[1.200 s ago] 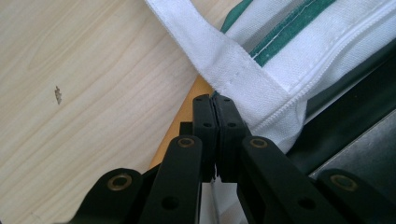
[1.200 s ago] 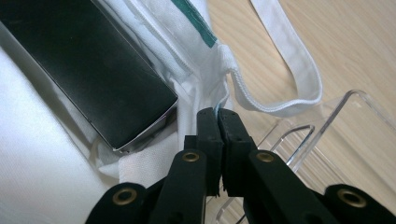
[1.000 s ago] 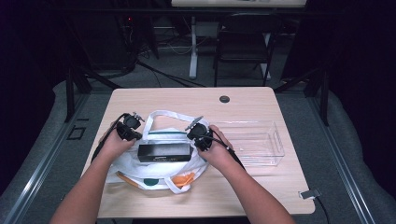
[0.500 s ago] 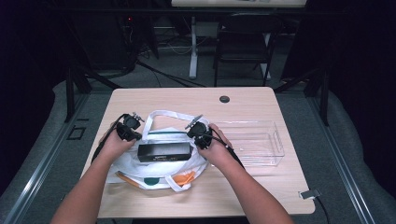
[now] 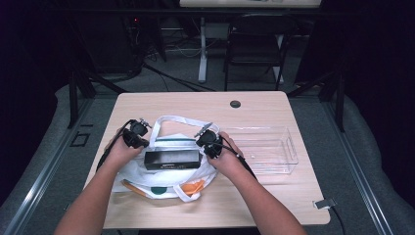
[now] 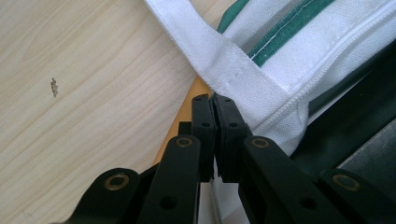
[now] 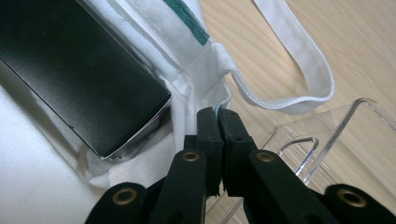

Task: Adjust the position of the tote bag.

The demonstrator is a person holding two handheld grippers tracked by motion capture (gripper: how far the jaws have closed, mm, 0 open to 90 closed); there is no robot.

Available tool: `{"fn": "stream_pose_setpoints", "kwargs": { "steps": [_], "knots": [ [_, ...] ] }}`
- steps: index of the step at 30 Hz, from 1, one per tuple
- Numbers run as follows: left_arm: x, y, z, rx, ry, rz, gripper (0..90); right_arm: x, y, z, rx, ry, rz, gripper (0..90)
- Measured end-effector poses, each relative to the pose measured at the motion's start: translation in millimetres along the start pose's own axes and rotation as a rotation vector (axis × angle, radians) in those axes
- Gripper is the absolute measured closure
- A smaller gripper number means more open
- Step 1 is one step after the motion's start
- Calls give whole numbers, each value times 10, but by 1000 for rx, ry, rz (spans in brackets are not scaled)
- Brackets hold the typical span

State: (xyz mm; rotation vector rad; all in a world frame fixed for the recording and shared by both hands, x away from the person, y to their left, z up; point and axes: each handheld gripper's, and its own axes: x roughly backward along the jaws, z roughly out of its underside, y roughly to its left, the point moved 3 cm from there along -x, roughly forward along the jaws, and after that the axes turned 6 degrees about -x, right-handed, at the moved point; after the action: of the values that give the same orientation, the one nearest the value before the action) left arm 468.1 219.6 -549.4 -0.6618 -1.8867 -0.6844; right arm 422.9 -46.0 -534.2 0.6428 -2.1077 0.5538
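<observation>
A white tote bag [image 5: 147,177] with green and orange print lies flat on the wooden table [image 5: 195,105]. A long black box [image 5: 172,159] rests across the bag's mouth. My left gripper [image 5: 134,138] is at the left end of the mouth. In the left gripper view it [image 6: 214,100] is shut on the bag's white hem, where the strap [image 6: 219,60] joins. My right gripper [image 5: 208,142] is at the right end of the mouth. There it [image 7: 217,112] pinches the white rim beside the black box [image 7: 79,70], and the other strap [image 7: 303,60] loops away over the wood.
A clear plastic bin [image 5: 266,147] stands just right of the right hand, its corner close to the jaws [image 7: 336,140]. A cable hole [image 5: 235,104] sits near the table's far edge. A dark chair [image 5: 254,54] stands beyond the table.
</observation>
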Motion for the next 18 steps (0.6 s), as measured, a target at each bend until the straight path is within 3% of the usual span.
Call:
{"fn": "stream_pose_setpoints", "kwargs": {
  "steps": [18],
  "knots": [
    [-15,-6,-6,-3,1,-6,872,-41,28,30,-2,-3,7,880]
  ]
}}
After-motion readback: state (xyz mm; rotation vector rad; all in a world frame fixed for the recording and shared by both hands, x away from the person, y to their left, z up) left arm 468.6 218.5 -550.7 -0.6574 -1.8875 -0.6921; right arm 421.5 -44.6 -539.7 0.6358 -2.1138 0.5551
